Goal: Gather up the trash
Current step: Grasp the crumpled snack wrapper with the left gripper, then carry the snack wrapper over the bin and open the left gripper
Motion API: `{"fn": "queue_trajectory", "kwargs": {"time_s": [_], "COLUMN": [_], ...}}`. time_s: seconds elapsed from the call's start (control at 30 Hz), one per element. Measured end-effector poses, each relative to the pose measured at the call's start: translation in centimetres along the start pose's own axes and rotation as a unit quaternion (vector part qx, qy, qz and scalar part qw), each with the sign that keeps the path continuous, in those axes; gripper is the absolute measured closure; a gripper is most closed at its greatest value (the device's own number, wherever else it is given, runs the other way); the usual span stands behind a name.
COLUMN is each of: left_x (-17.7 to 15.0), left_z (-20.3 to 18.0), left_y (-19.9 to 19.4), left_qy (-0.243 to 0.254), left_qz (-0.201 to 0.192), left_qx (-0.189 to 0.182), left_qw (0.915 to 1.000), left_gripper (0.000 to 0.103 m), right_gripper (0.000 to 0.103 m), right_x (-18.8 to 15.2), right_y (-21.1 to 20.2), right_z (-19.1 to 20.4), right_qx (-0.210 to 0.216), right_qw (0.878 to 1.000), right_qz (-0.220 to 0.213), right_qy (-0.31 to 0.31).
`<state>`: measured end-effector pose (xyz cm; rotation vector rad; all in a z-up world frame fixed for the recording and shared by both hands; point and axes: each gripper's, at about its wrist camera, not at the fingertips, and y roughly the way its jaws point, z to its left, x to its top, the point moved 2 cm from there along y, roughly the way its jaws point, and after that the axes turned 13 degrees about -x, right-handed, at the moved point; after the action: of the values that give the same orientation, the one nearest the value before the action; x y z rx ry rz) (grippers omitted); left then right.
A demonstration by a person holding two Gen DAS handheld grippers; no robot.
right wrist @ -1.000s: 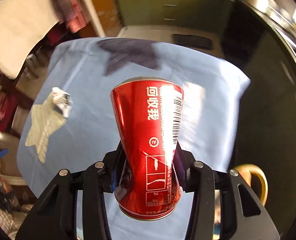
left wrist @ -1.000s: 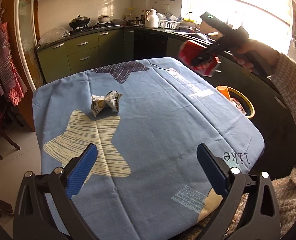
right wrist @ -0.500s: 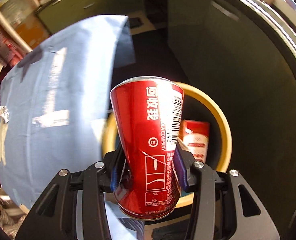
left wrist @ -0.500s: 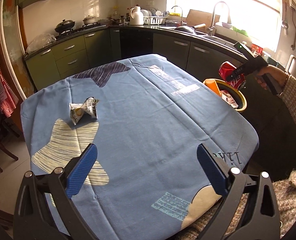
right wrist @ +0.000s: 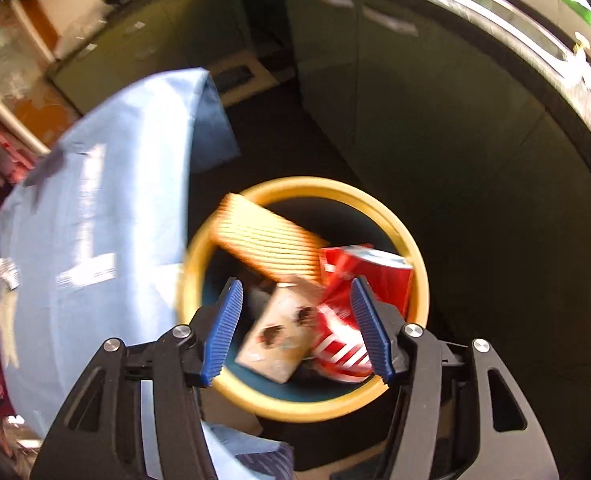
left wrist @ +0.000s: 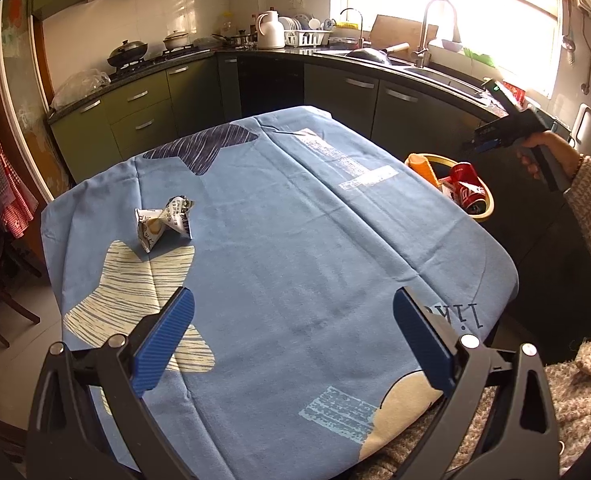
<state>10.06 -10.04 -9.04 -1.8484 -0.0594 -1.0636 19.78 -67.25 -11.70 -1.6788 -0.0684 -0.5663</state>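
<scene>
right hand-held gripper [right wrist: 295, 328] just opened (nothing pinched), red can [right wrist: 369, 280] in yellow-rimmed bin [right wrist: 411, 256].

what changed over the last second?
The right gripper carried the red can from over the table to the yellow-rimmed bin; its jaws have just been opening, nothing is between them now, and the can lies in the bin. The left gripper stayed open and empty; the crumpled wrapper stayed on the tablecloth.
</scene>
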Motion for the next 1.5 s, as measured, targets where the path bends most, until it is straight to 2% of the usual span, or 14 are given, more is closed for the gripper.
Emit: {"fn": "queue_trajectory", "kwargs": {"time_s": [0.17, 0.3, 0.6, 0.67, 0.8, 0.93, 1.2, 1.33, 1.47, 1.5], "left_x": [-0.2, -0.5, 0.6, 1.3, 2.6, 3.8, 4.9, 4.8, 5.1, 5.2], "left_z": [0.7, 2.3, 8.8, 10.6, 13.2, 15.4, 18.8, 19.6, 19.6, 19.5], "left_y": [0.4, 0.9, 2.5, 3.5, 5.8, 9.1, 13.4, 13.9, 13.8, 13.9], "left_qy": [-0.006, -0.022, -0.072, -0.088, -0.116, -0.126, -0.177, -0.200, -0.195, -0.191], "left_qz": [0.002, 0.010, 0.027, 0.037, 0.047, 0.065, 0.079, 0.074, 0.066, 0.067], "left_qx": [0.004, 0.017, 0.070, 0.086, 0.090, 0.114, 0.098, 0.088, 0.092, 0.095], "left_qw": [1.0000, 0.9996, 0.9945, 0.9917, 0.9880, 0.9833, 0.9762, 0.9730, 0.9742, 0.9747], "left_gripper": [0.008, 0.008, 0.008, 0.008, 0.008, 0.008, 0.008, 0.008, 0.008, 0.011], "right_gripper": [0.041, 0.039, 0.038, 0.038, 0.038, 0.038, 0.038, 0.038, 0.035, 0.035], "right_x": [-2.3, -4.4, -5.3, -5.3, -5.5, -5.7, -6.4, -6.5, -6.5, -6.5], "right_y": [-5.7, -7.9, -8.0, -7.6, -6.7, -6.2, -5.5, -5.2, -4.9, -4.8], "right_z": [3.6, 5.7, 7.3, 7.4, 7.9, 8.1, 8.1, 8.2, 8.3, 8.4], "right_qx": [0.023, 0.028, 0.031, 0.034, 0.041, 0.049, 0.055, 0.056, 0.057, 0.057], "right_qw": [0.997, 0.994, 0.992, 0.992, 0.991, 0.991, 0.991, 0.991, 0.991, 0.991], "right_qz": [-0.063, -0.086, -0.084, -0.080, -0.073, -0.069, -0.061, -0.057, -0.055, -0.054], "right_qy": [-0.043, -0.067, -0.092, -0.094, -0.100, -0.103, -0.106, -0.108, -0.108, -0.109]}}
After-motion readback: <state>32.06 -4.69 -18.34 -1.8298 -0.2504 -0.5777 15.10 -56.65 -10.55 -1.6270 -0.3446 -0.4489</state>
